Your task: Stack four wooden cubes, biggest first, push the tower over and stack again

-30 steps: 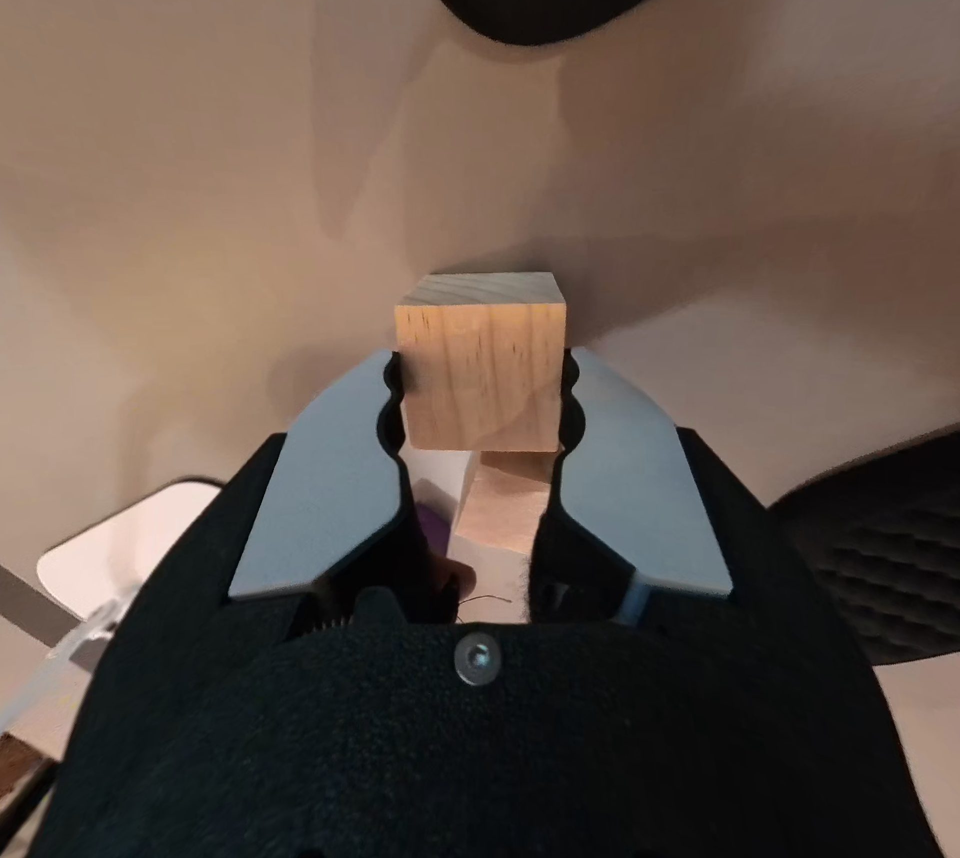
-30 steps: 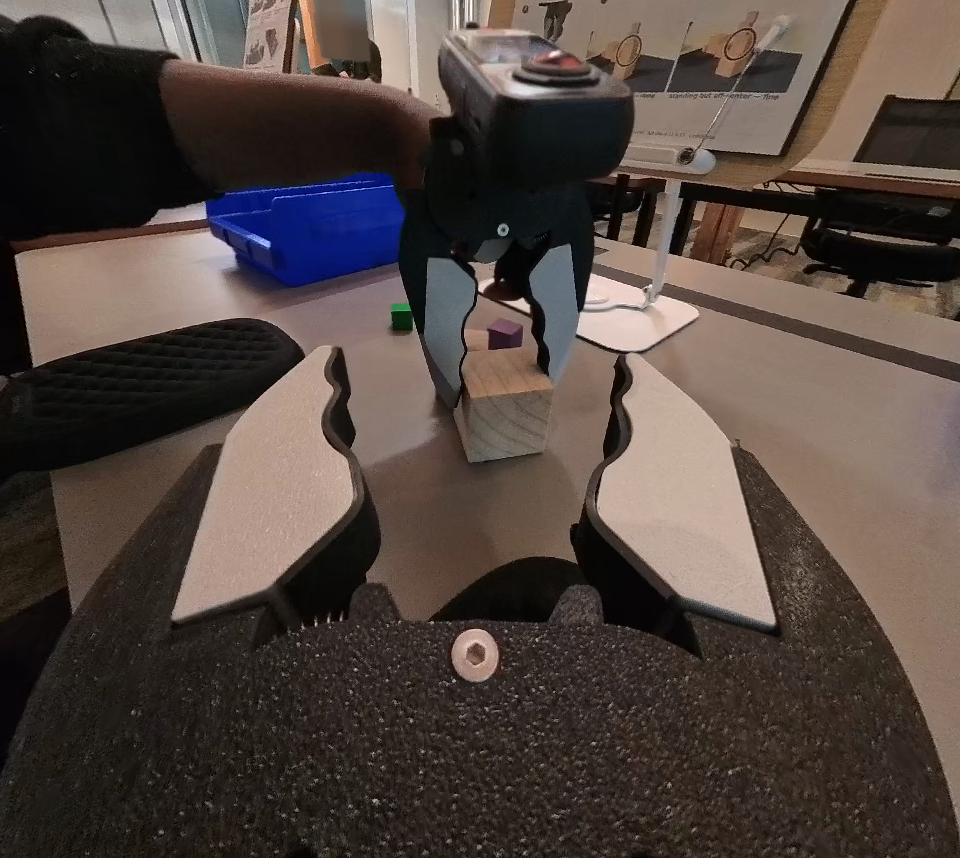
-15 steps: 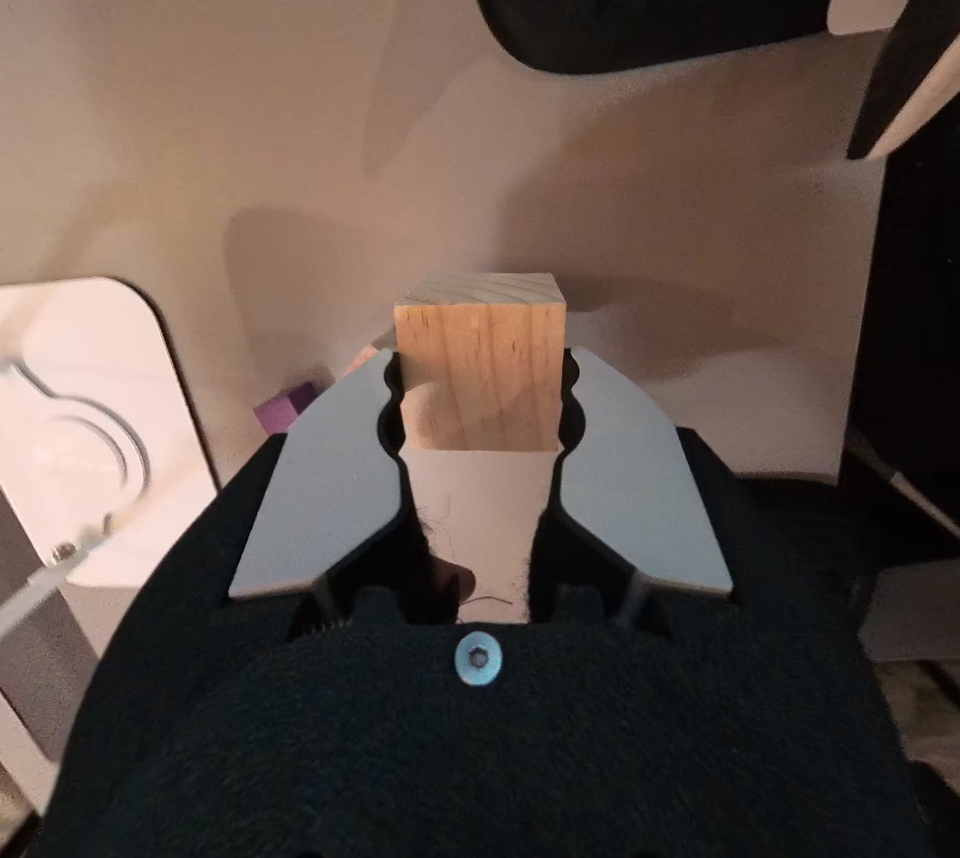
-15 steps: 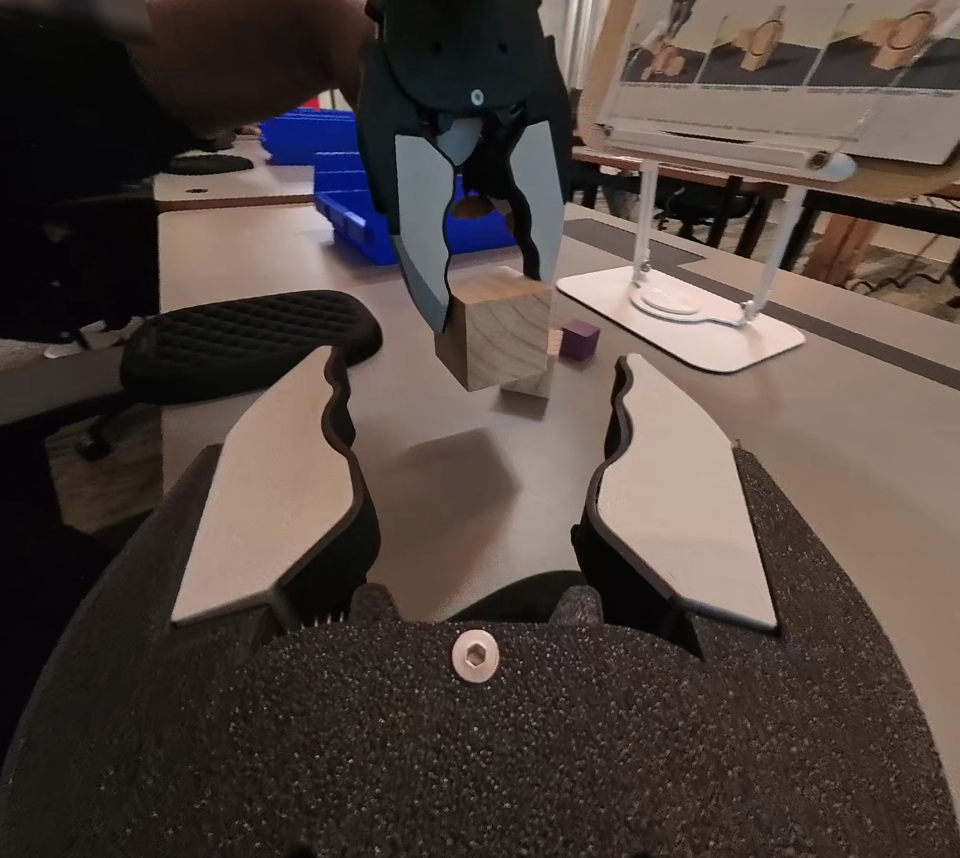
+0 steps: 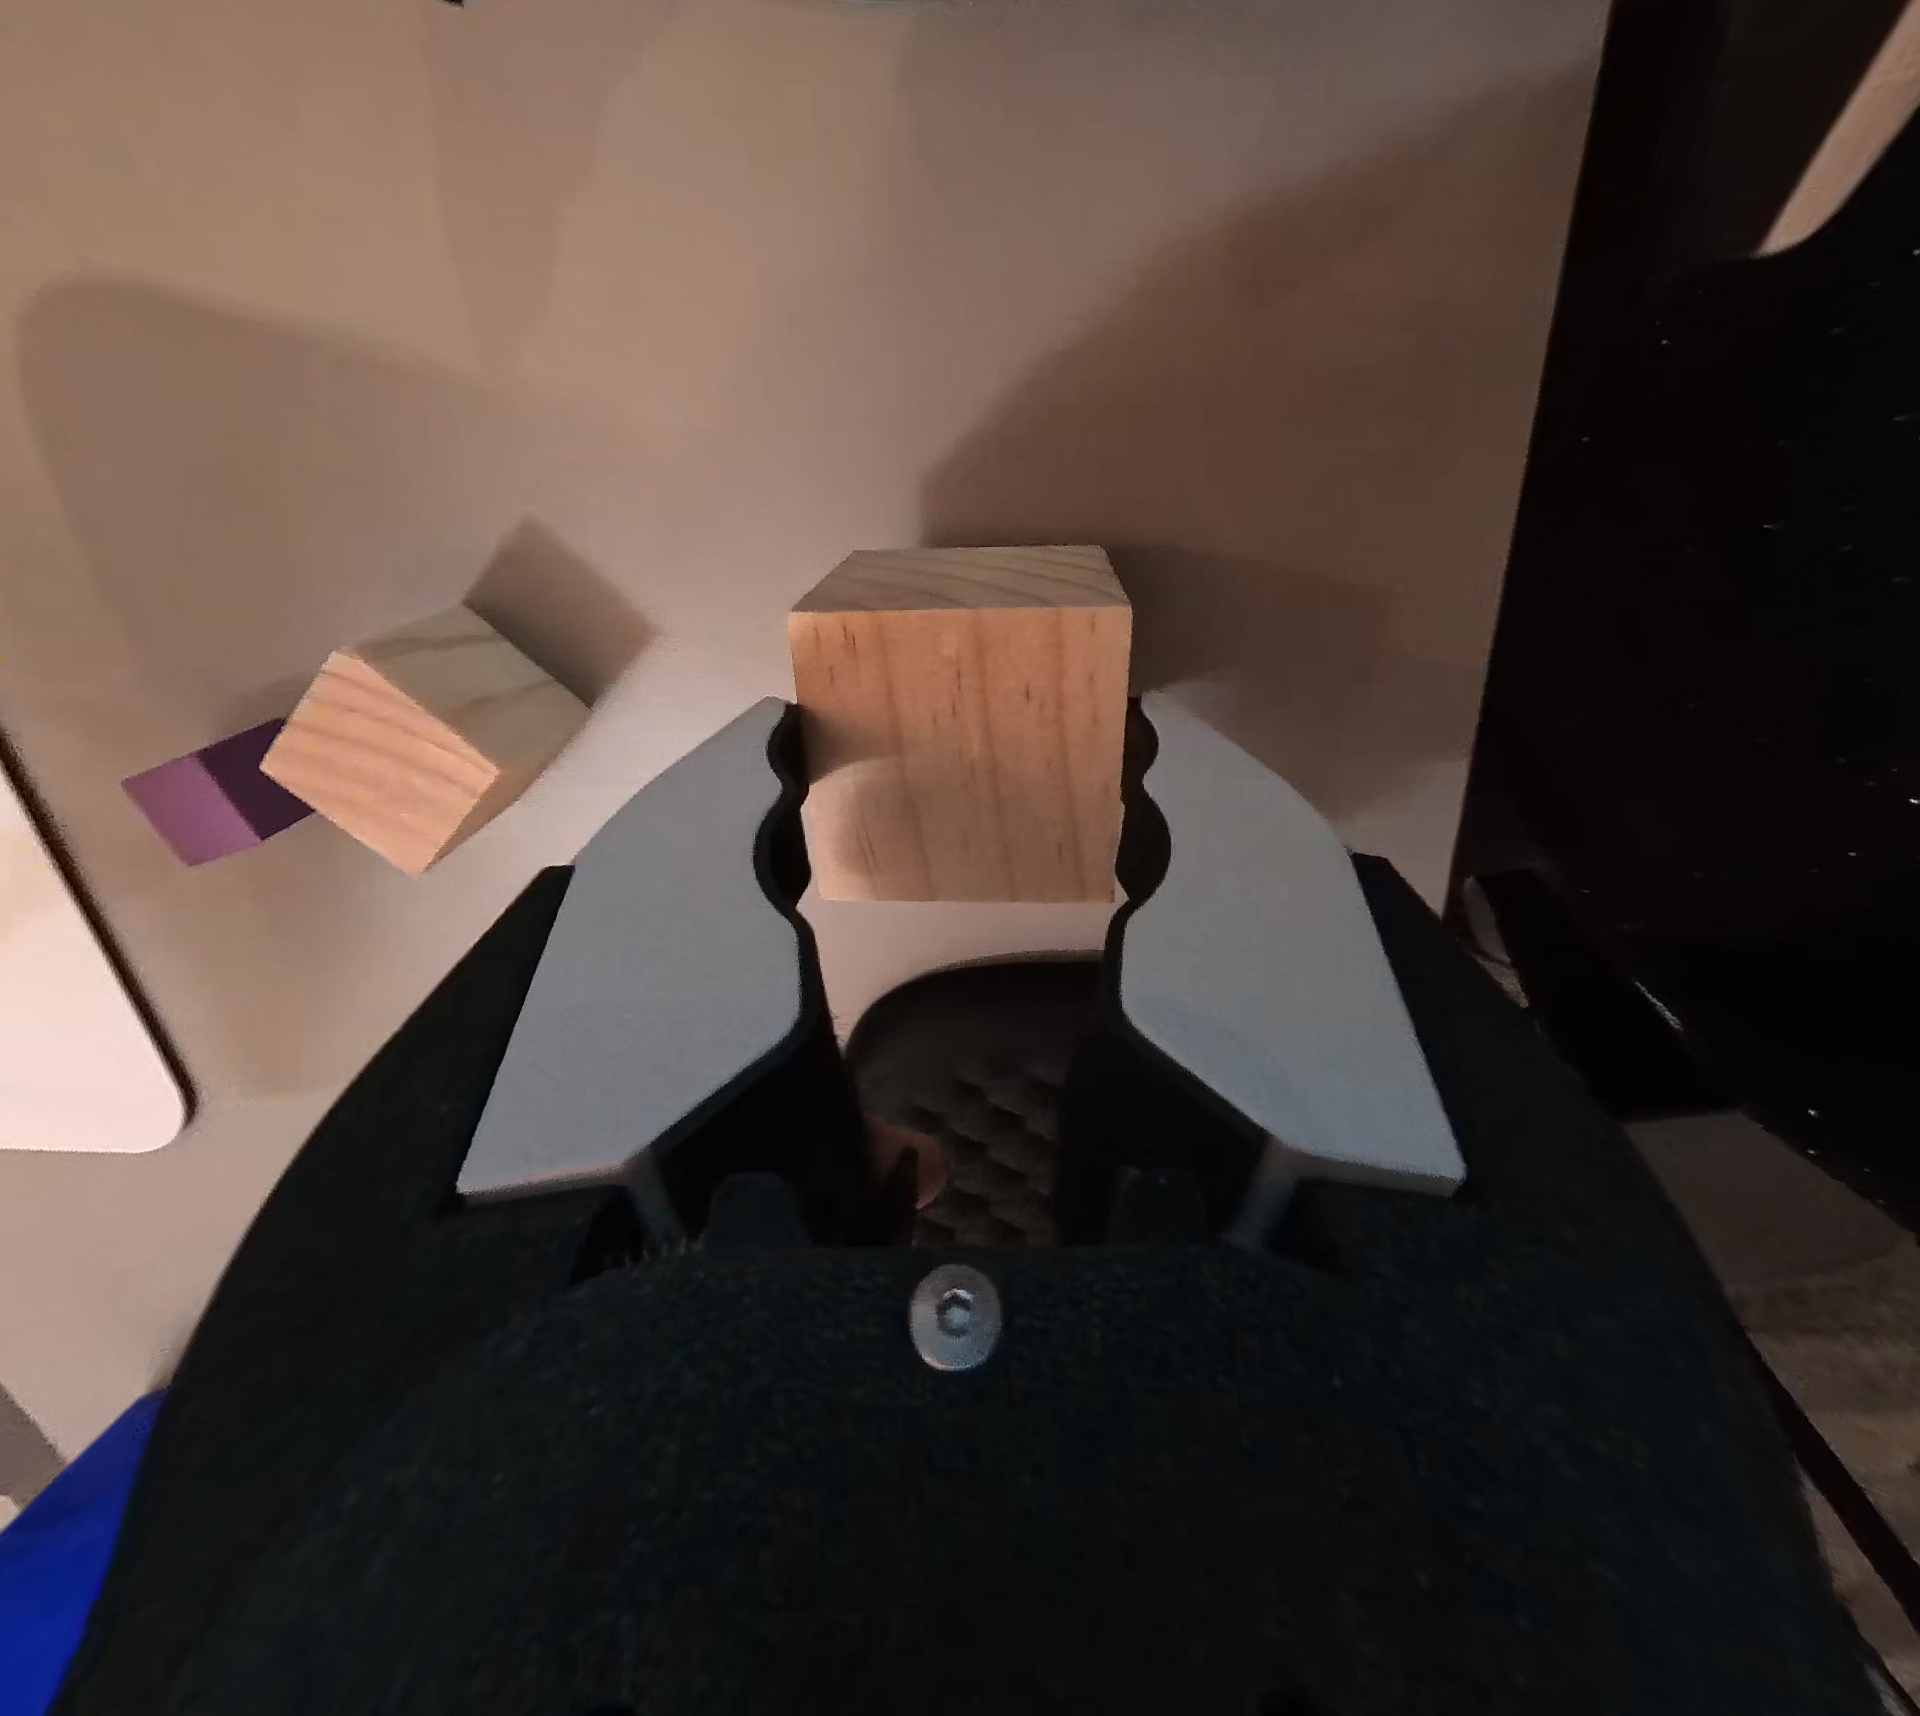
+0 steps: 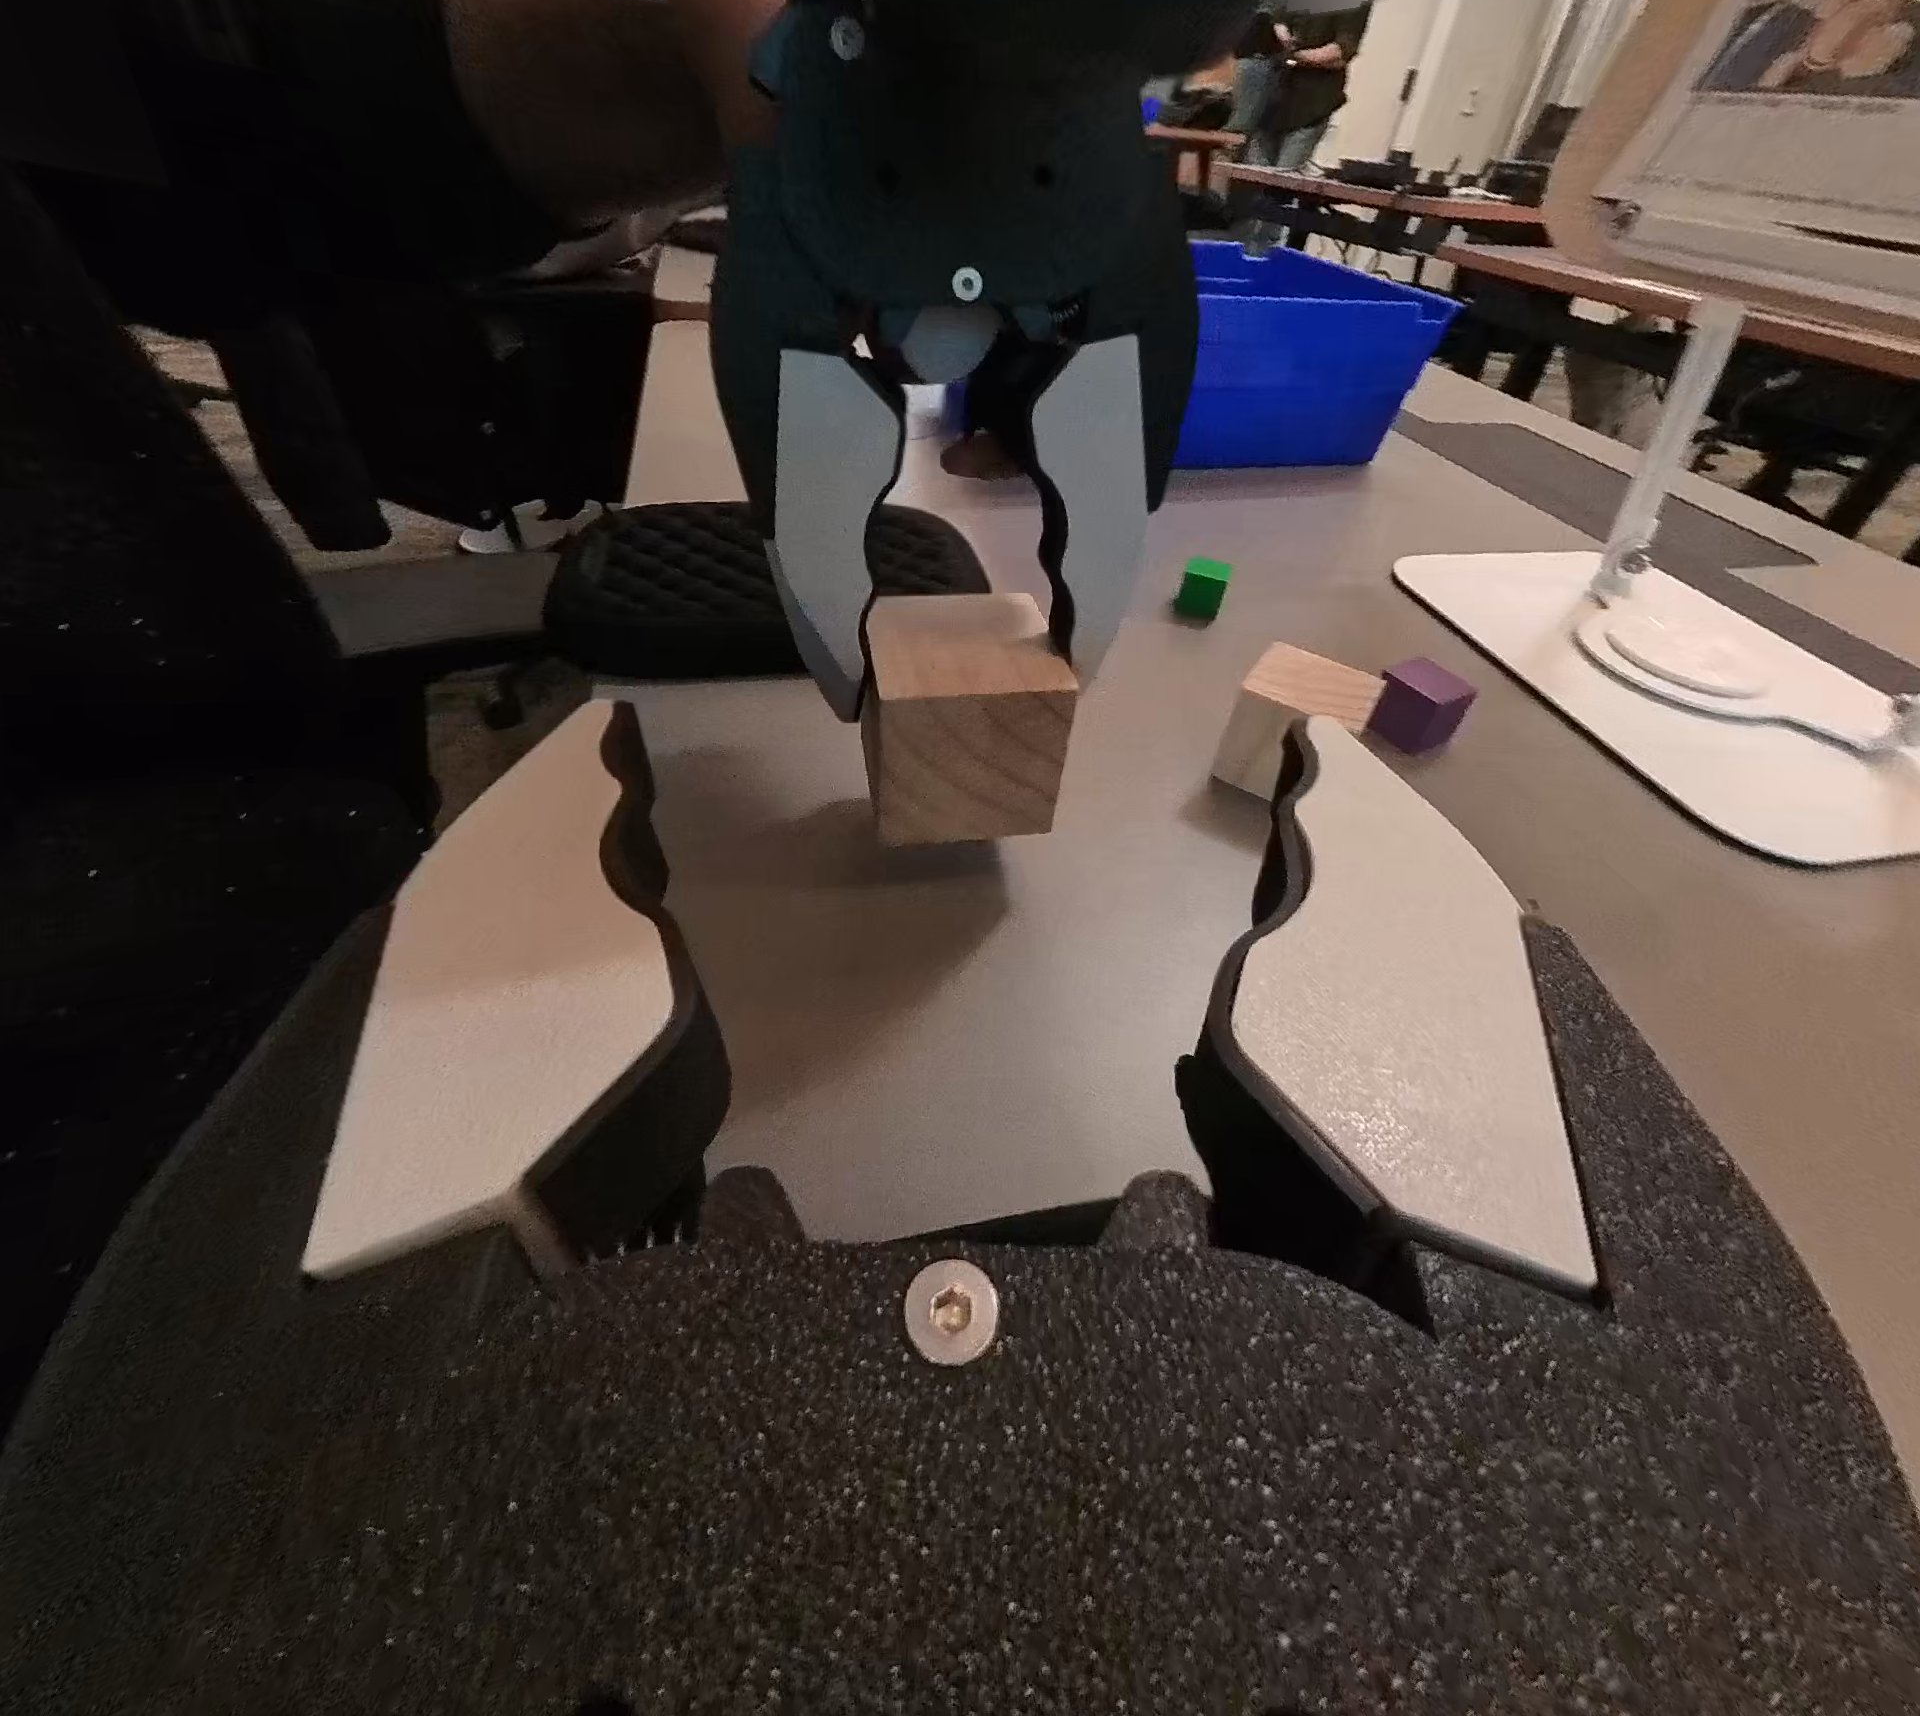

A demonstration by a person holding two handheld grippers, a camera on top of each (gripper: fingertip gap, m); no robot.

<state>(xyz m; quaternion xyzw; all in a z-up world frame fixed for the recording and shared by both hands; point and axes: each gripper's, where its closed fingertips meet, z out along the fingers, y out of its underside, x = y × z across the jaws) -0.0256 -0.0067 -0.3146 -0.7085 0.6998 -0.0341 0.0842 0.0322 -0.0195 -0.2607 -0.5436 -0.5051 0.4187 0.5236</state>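
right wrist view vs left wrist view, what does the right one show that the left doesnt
Only the right wrist view shows the green cube, the blue bin's full shape, the sign stand's upright post and the right gripper's own open, empty fingers.

Only the left wrist view shows, up close, the left gripper's pads pressed on the big wooden cube's sides.

Both show that cube held off the table, the smaller wooden cube, the purple cube touching it, and the white stand base.
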